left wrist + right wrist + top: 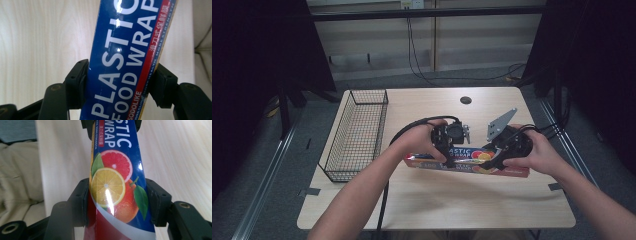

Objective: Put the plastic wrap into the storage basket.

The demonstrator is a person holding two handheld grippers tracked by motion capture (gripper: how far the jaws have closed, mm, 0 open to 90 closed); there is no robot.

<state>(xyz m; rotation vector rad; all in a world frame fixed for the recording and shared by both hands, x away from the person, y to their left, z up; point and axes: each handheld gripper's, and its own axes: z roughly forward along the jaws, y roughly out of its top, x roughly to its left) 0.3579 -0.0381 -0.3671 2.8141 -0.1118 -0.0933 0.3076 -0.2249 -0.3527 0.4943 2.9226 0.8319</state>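
While the wire basket sits at the table's left edge, the plastic food wrap box lies flat mid-table, nearer the front. L gripper pinches its left part, pads tight on both long sides. R gripper clamps it too, further right, by the printed citrus fruit. Both point down at the box.
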